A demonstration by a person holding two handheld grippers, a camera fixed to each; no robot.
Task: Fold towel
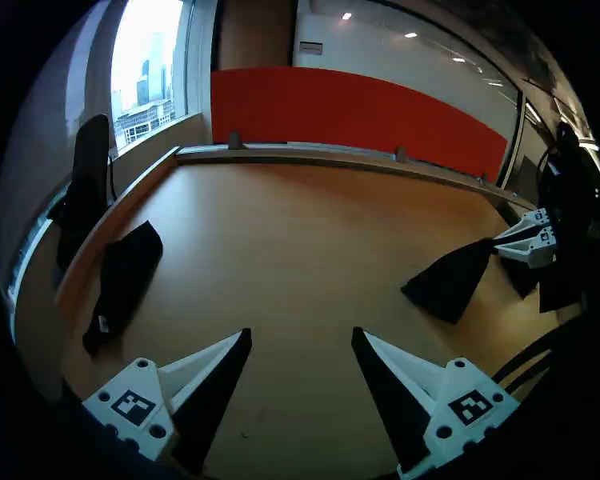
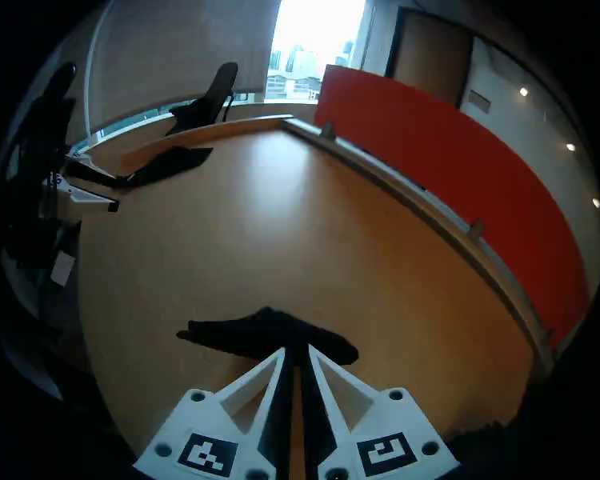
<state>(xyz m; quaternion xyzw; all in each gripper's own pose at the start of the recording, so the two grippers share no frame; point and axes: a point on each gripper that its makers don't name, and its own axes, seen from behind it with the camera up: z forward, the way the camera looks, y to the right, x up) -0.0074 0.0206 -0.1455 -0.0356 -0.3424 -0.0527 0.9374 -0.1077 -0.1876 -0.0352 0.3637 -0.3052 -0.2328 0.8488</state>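
A black towel [image 1: 450, 282] lies bunched on the wooden table [image 1: 300, 232] at the right of the left gripper view. My right gripper [image 1: 498, 240] is shut on its raised corner. In the right gripper view the same towel [image 2: 260, 330] spreads just ahead of the right gripper [image 2: 296, 358], with dark cloth pinched between the nearly closed fingers. My left gripper [image 1: 300, 344] hangs open above bare table, well apart from the towel, nothing between its fingers. It also appears far off at the left as the left gripper [image 2: 116, 192].
A second black cloth [image 1: 122, 286], folded long, lies near the table's left edge; the same cloth [image 2: 168, 164] shows far back in the right gripper view. A red partition [image 1: 356, 112] runs along the far edge. A dark chair [image 1: 88, 184] stands by the window.
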